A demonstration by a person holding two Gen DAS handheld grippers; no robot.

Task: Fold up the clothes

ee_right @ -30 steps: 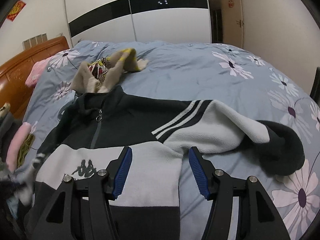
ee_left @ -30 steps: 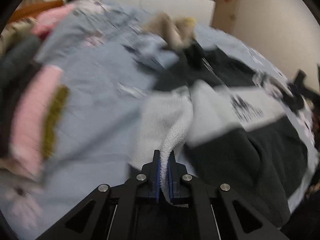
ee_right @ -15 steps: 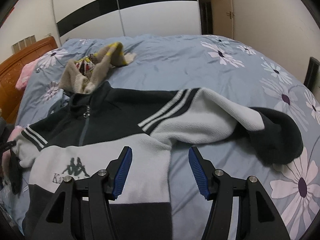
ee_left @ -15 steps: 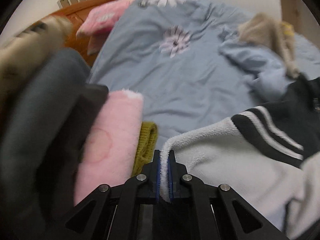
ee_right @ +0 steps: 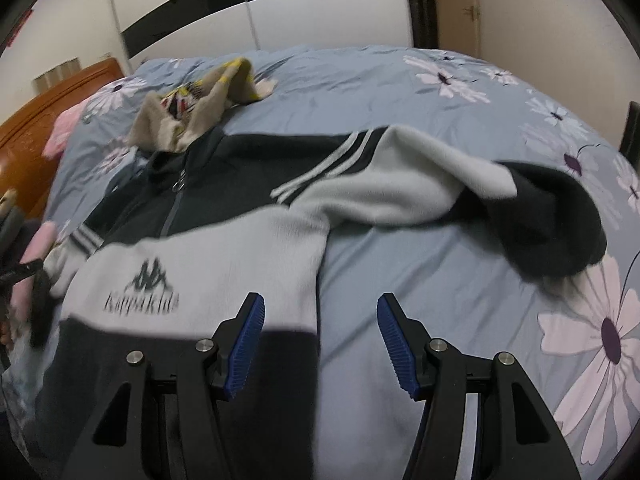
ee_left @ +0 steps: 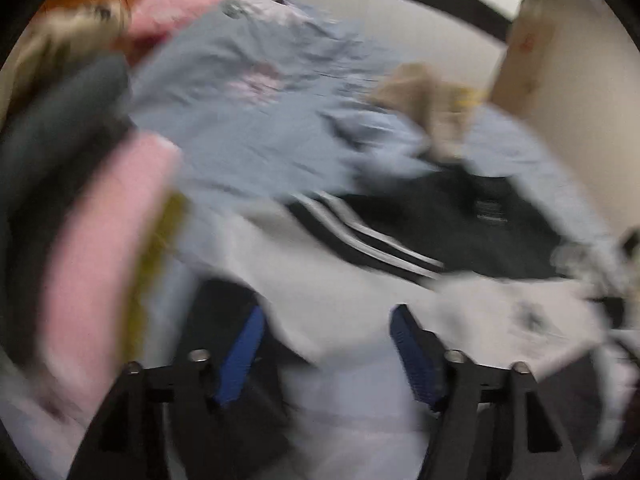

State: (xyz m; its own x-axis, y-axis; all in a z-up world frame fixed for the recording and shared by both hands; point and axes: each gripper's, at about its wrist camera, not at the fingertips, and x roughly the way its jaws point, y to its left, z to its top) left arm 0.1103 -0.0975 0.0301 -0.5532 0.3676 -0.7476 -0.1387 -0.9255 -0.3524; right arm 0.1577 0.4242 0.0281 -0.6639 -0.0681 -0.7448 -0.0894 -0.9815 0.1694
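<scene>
A black, white and grey fleece zip jacket (ee_right: 224,264) lies front up on the flowered blue bedspread (ee_right: 400,80), with its right sleeve (ee_right: 400,184) spread toward a dark cuff (ee_right: 560,216). My right gripper (ee_right: 320,300) hovers open over the jacket's right edge, holding nothing. The left wrist view is blurred by motion. There my left gripper (ee_left: 326,316) has its jaws opening wide above the white part of the jacket's striped sleeve (ee_left: 340,300). The pads do not press on the cloth.
A beige garment (ee_right: 192,108) lies crumpled beyond the jacket's collar. Stacked pink, yellow and dark clothes (ee_left: 104,248) sit close on the left. A wooden headboard (ee_right: 36,120) is at far left, and a black-and-white wardrobe (ee_right: 320,12) stands behind the bed.
The left gripper was shut on the white sleeve end; now its jaws stand apart and the sleeve lies loose on the bed. The right gripper has sunk closer to the jacket.
</scene>
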